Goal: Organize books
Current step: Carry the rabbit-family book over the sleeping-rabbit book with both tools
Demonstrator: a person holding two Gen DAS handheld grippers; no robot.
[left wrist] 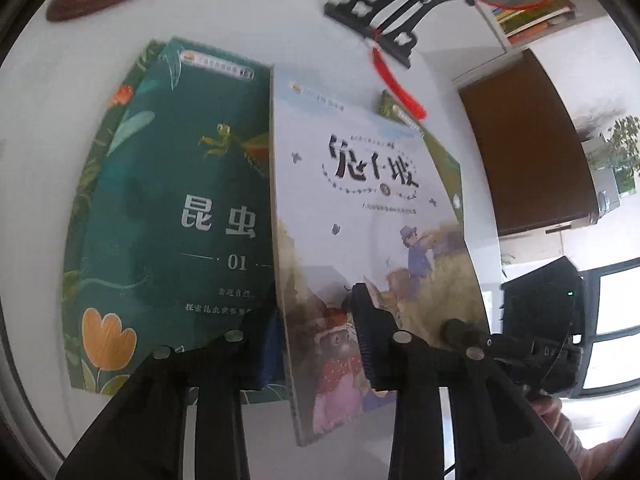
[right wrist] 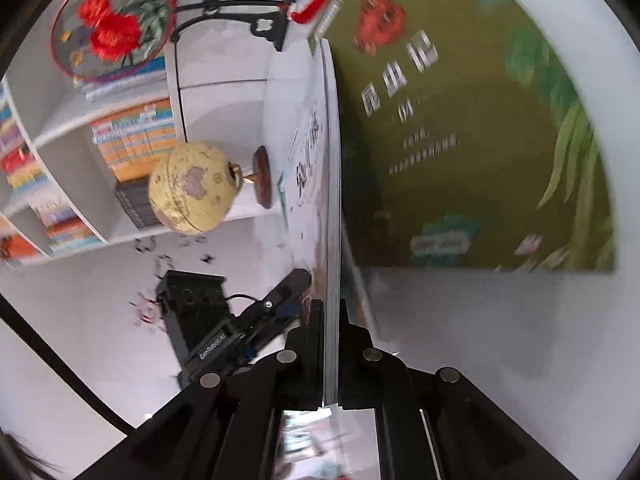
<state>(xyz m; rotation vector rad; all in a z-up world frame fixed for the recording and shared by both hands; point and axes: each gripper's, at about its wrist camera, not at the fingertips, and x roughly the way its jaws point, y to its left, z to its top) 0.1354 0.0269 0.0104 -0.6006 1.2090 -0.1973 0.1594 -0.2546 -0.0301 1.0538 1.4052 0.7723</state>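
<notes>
Both jaws clamping the pale book [left wrist: 372,216] edge-up at twelve o'clock, lifting it off the green books [left wrist: 172,200] lying unstacked on the surface [left wrist: 248,12].

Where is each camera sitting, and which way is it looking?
Left wrist: sits on the left gripper, looking steeply down at a pale book held in its fingers, a dark green book flat on the white table; the right gripper shows beside it.
Right wrist: sits on the right gripper, rolled sideways, looking along the pale book's edge clamped in its fingers, past an olive green book; the left gripper shows.
Both share: the pale book and the embroidered fan stand.
</notes>
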